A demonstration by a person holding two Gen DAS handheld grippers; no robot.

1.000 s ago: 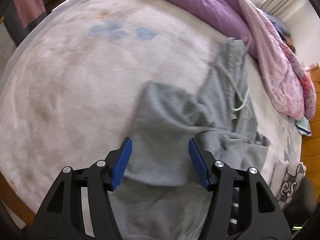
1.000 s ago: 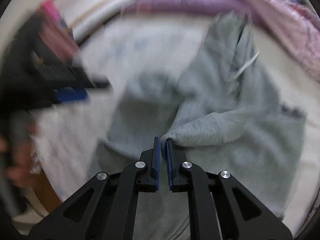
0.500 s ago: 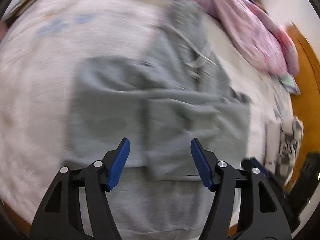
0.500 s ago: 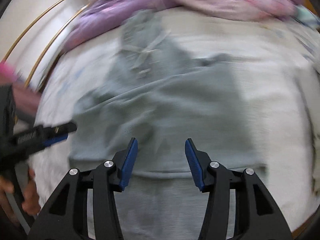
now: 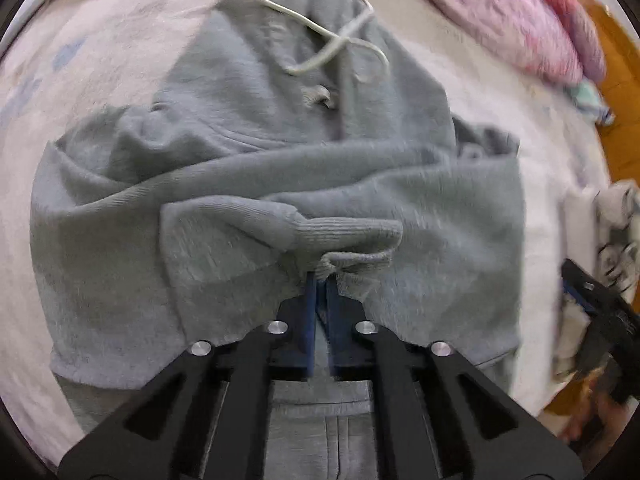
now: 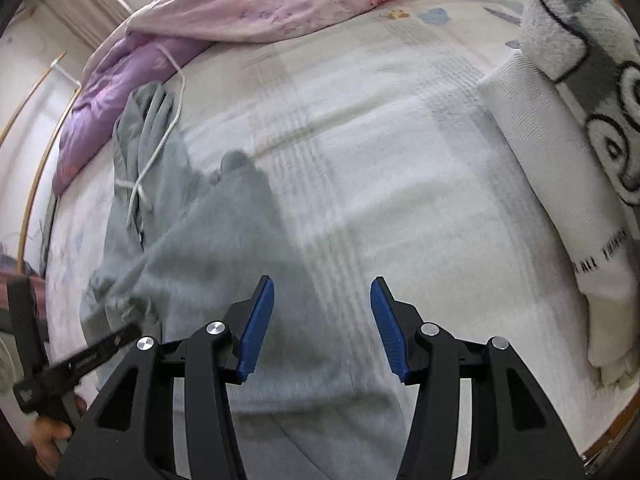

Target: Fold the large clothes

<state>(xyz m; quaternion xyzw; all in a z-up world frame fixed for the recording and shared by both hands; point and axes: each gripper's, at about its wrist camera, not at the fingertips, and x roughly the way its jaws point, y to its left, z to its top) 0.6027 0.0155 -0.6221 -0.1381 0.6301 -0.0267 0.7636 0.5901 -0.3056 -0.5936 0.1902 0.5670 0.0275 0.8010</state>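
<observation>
While one grey hoodie (image 5: 248,184) lies spread on the bed (image 6: 400,168), the left gripper (image 5: 318,284) has its fingers closed on one ribbed sleeve cuff (image 5: 352,236), bunched right at the fingertips over the hoodie's middle. The right gripper (image 6: 322,320) hangs with fingers wide apart, gripping nothing, above the hoodie's edge. One purple quilt (image 6: 240,12) and two folded items (image 6: 560,152) lie nearby.

A home bedroom: a bed (image 6: 400,160) with a purple quilt (image 6: 248,4) rumpled along its far edge.
</observation>
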